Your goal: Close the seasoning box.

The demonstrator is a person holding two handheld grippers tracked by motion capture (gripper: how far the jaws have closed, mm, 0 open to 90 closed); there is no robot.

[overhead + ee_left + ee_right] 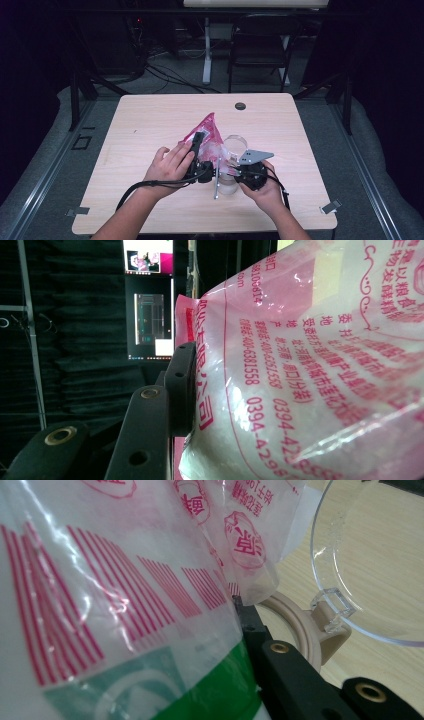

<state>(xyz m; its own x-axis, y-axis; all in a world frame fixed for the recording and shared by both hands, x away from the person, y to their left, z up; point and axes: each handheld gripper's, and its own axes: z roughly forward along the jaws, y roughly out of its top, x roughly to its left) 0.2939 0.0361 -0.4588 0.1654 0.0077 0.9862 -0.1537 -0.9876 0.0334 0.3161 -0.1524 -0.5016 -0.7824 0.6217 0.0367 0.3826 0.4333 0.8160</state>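
A person is holding a gripper in each hand over the near middle of the wooden table. The left gripper is clamping the pink printed plastic bag, which is standing tilted just far of the hands; in the left gripper view one black pad is pressing flat against the bag's side, with white powdery contents showing through the film. The right gripper is pinching the bag's near lower corner, its jaws fully together on the thin plastic; in the right gripper view the film with red stripes and a green patch is draping over the jaw. Just right of the bag, a clear glass jar is sitting on the table, with its hinged clear lid standing open and a beige seal ring beside it.
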